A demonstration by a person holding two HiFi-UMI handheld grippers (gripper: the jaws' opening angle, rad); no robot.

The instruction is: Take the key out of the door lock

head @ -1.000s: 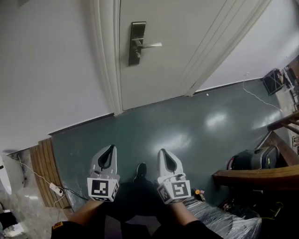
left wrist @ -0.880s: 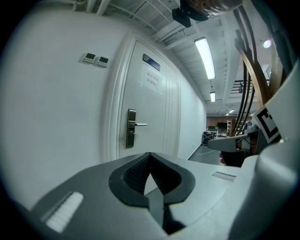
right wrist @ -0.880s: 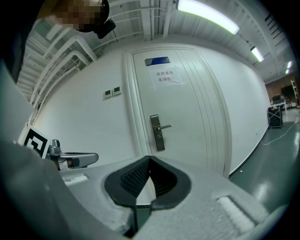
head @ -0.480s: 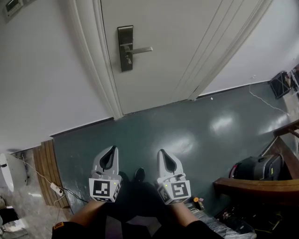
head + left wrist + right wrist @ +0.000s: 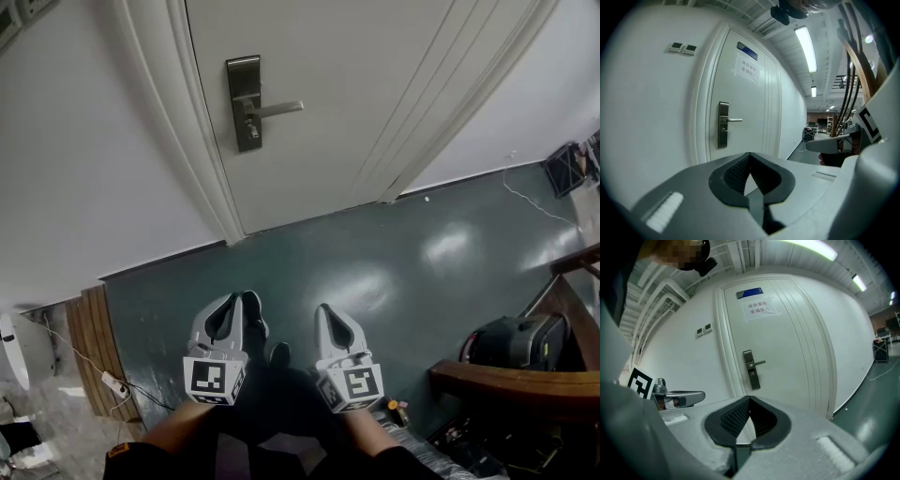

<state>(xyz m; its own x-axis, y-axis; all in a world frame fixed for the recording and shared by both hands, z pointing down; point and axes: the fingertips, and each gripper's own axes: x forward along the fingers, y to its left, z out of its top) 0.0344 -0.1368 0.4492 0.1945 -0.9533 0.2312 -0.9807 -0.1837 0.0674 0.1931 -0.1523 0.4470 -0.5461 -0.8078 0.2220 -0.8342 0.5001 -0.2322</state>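
A white door [image 5: 375, 84] carries a metal lock plate [image 5: 245, 103] with a lever handle [image 5: 277, 109]. Under the lever sits a small stub at the keyhole [image 5: 251, 132], too small to tell as the key. The plate also shows ahead in the left gripper view [image 5: 723, 124] and the right gripper view [image 5: 751, 369]. My left gripper [image 5: 227, 300] and right gripper [image 5: 324, 307] hang low over the green floor, far short of the door. Both are shut with nothing between the jaws. The left gripper's tip [image 5: 750, 155] and the right gripper's tip [image 5: 750, 399] point at the door.
Wooden boards [image 5: 89, 342] and a white power strip [image 5: 112, 381] lie at the left by the wall. A black bag [image 5: 514, 339] and a wooden rail [image 5: 511, 377] stand at the right. A dark shoe [image 5: 253, 314] is beside the left gripper. A paper notice [image 5: 747, 71] hangs on the door.
The view has swung so the lock plate sits further left and lower. A dark shoe has stepped forward beside the left gripper. Both grippers stay shut and low.
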